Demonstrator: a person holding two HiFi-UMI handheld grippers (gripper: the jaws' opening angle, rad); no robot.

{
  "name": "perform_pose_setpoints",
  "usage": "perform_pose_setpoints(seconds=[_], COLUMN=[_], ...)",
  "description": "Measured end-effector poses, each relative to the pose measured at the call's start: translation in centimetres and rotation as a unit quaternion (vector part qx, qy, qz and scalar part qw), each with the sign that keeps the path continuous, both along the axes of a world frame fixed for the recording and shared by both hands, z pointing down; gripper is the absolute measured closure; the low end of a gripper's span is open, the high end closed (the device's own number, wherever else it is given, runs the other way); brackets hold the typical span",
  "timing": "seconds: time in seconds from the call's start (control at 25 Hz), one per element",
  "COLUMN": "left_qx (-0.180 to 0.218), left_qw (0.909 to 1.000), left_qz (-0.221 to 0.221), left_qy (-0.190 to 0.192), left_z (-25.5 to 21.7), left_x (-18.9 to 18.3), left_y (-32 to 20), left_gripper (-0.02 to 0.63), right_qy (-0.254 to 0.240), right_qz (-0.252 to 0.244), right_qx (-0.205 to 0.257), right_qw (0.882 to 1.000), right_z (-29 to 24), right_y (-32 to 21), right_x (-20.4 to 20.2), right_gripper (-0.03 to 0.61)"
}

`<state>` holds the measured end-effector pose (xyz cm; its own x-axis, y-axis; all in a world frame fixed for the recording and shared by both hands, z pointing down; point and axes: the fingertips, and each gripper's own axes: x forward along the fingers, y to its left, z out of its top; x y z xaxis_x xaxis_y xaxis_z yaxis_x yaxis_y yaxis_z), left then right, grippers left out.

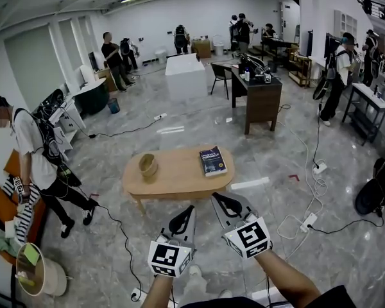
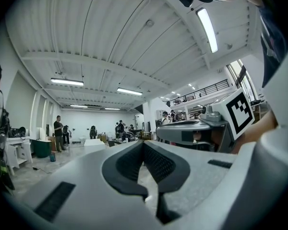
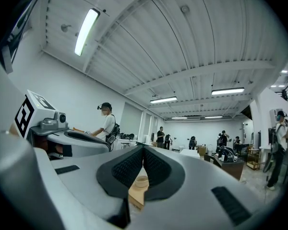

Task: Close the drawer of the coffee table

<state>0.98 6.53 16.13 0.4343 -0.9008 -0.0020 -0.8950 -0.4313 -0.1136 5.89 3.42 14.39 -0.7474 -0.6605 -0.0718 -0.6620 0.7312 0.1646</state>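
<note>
The counter [image 1: 179, 179] gives no sight of its drawer from here: the near face sits in shadow, so open or closed, I can't say. The print on the book [image 1: 212, 160] at the counter's right end is too small to read. Past the right gripper [image 3: 143, 150], only a sliver of the counter and the bowl [image 3: 141, 181] on it shows. Short of the counter, both forearms [image 1: 289, 282] run off the bottom edge.

We carry two pale grey plastic tools, the left gripper [image 1: 190, 210] and the right gripper [image 1: 217, 199], with black ribbed pads [image 2: 159, 164] lining their jaws and black rectangular slots [image 2: 222, 163] just beside. Behind the jaws each bears a white cube [image 1: 170, 257] printed with black square markers. Our top [image 1: 337, 298] is dark.
</note>
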Motion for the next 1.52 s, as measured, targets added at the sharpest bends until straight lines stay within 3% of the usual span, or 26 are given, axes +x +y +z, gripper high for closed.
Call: perform_pose_setpoints(seconds=[0.56, 1.52], left_qx=[0.023, 0.038], left_qw=[0.9997, 0.9993], left_qz=[0.005, 0.002], left_qy=[0.005, 0.003], left_z=[-2.2, -3.6], left_x=[2.5, 0.3], left_y=[2.0, 3.4], left_gripper=[0.615, 0.615], right_qy=[-0.018, -0.010], right_qz=[0.002, -0.007], right_qx=[0.013, 0.042], right_qw=[1.000, 0.999], right_z=[-2.1, -4.5], right_y=[2.3, 4.0], right_x=[2.5, 0.3], right_gripper=[0.558, 0.558])
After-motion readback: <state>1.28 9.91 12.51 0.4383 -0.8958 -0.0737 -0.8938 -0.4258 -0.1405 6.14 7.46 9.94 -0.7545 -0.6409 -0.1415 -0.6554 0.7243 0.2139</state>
